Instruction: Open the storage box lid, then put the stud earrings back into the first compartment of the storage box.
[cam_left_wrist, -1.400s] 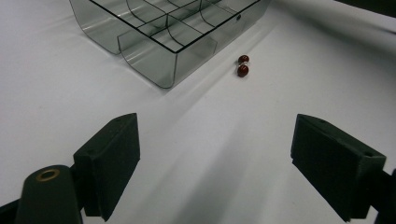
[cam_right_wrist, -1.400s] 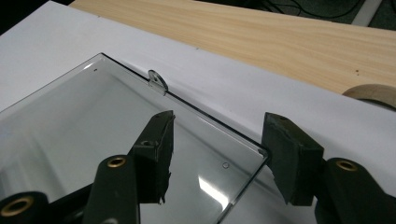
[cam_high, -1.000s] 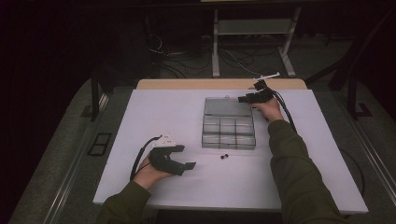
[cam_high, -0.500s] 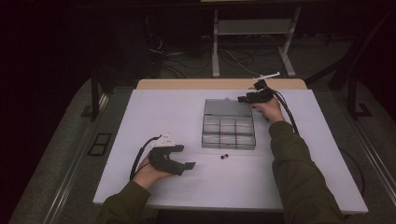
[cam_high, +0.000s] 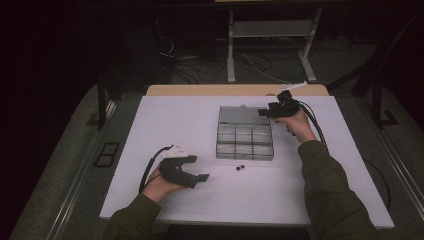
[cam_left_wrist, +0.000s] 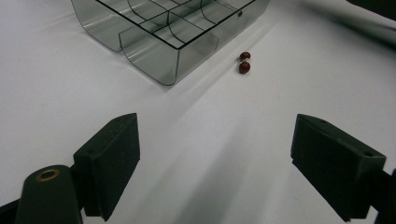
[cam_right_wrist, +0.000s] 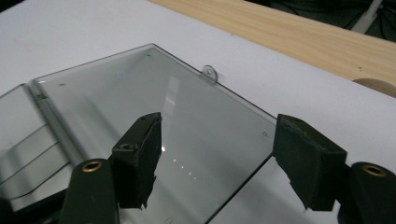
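High view shows a clear smoky-grey plastic compartment box (cam_high: 245, 142) at the middle of the white table (cam_high: 165, 120), its flat hinged lid (cam_high: 241, 115) laid open toward the far side. The right gripper (cam_high: 262, 113) hovers at the lid's right far corner; in the right gripper view its jaws stand apart above the transparent lid (cam_right_wrist: 154, 126) with nothing between the pads, and they have just been opening, so I judge that the lid has been let go and the opening step is done.

Two small dark-red round beads (cam_high: 240, 167) lie touching each other on the table just near of the box's near wall; the left gripper view shows the beads (cam_left_wrist: 244, 62) beside the box's corner (cam_left_wrist: 154, 51), outside any compartment. The compartments seen there look empty. What seems left is to pick up the beads, drop them into a compartment, and perhaps close the lid.

The left gripper (cam_high: 199, 178) rests low on the near left part of the table, well apart from the beads, its jaws spread wide and empty, pointing right toward them.

The table is a plain matte white sheet with a strip of pale wood (cam_high: 210, 90) along its far edge. Beyond it the room is dark: grey floor, a metal stand (cam_high: 272, 30) and loose cables (cam_high: 200, 62).
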